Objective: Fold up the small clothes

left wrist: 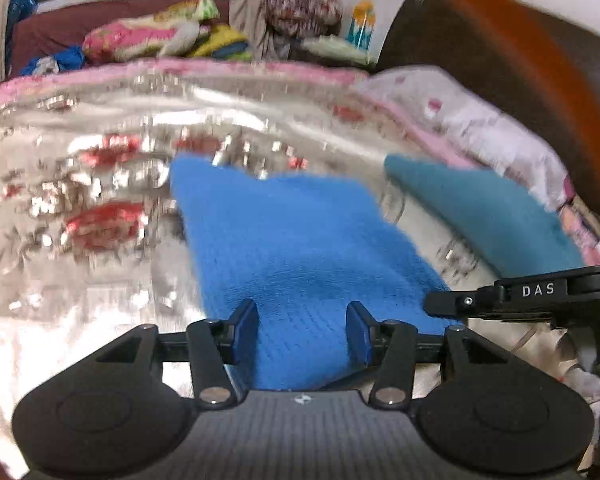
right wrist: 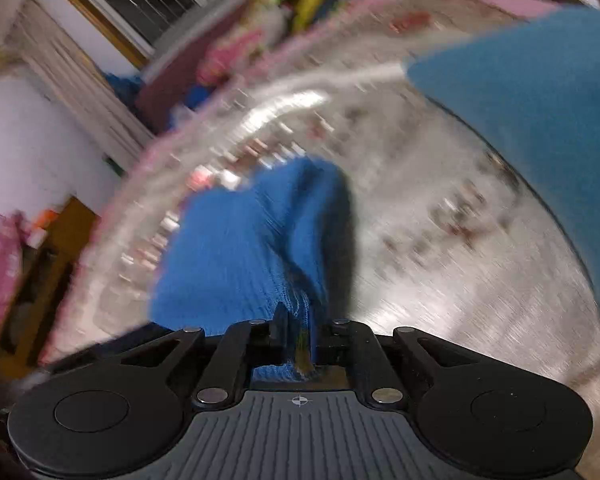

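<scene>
A bright blue knitted garment (left wrist: pixel 300 240) lies on a shiny plastic-covered flowered table (left wrist: pixel 80 200). My left gripper (left wrist: pixel 302 330) is open, its blue pads on either side of the garment's near edge. My right gripper (right wrist: pixel 300 328) is shut on the same blue garment (right wrist: pixel 244 248) and lifts its edge, which bunches up in the jaws. The right gripper's black arm (left wrist: pixel 520 296) shows at the right of the left wrist view. A teal cloth (left wrist: pixel 488 212) lies to the right, also in the right wrist view (right wrist: pixel 540 128).
The table's pink border (left wrist: pixel 220 66) runs along the far edge. Behind it is a maroon sofa (left wrist: pixel 52 36) with colourful pillows (left wrist: pixel 148 34) and a window above. A dark door (left wrist: pixel 460 32) stands at right. Both views are motion-blurred.
</scene>
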A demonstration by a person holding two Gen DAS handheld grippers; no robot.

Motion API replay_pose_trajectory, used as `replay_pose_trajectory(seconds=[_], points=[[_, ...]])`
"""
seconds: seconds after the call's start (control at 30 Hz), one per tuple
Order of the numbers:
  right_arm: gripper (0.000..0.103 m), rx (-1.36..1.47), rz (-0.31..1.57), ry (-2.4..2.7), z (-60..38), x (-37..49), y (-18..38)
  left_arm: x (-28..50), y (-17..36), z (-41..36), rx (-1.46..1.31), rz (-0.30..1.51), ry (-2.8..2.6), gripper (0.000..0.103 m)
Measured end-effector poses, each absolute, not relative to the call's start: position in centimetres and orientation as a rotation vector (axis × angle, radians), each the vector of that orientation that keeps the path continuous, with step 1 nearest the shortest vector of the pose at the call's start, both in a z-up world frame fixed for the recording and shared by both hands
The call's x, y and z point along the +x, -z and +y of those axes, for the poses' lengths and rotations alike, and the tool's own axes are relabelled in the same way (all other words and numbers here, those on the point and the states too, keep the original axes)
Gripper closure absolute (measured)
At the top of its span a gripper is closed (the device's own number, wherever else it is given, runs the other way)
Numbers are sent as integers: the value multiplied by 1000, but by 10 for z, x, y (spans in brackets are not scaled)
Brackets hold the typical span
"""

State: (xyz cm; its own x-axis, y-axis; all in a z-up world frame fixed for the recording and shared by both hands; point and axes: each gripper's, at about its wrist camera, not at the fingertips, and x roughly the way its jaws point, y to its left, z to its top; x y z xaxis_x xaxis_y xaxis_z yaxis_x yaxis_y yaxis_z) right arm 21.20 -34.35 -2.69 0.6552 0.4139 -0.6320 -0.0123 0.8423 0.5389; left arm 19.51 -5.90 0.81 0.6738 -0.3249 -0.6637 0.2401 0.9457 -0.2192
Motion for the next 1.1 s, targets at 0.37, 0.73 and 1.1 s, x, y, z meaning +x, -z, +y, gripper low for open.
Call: replay_pose_trajectory(seconds=[0.37,0.73,1.1], points=[[69,460,713,-256,-334,221,-33,192,-7,-64,-49,766,335,49],[92,520,821,-233,-304,304,4,193,-11,-62,-59,763,340,49],[92,568,763,-151,-335,281,25,202,-5,-66,-55,766,317,47]])
